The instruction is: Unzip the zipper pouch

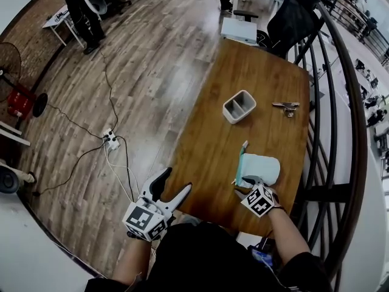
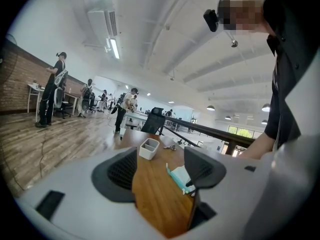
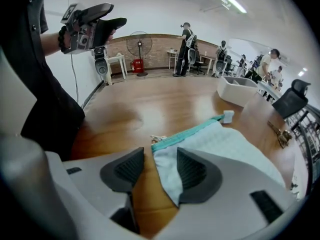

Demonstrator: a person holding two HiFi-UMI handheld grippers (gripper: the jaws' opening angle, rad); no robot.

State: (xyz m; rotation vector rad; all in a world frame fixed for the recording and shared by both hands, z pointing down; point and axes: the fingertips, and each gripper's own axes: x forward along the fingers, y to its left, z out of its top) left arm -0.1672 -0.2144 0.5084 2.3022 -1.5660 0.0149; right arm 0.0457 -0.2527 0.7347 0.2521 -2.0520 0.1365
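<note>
Claws both open: right claw (image 3: 160, 154) straddles a white, teal-zipped fabric pouch (image 3: 225, 144) corner on the brown wooden table (image 3: 150, 104); left claw (image 2: 160, 156) empty.

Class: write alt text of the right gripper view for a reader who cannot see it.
The right gripper, jaws apart, straddles the near corner of a pale zipper pouch lying on a wooden table.
</note>
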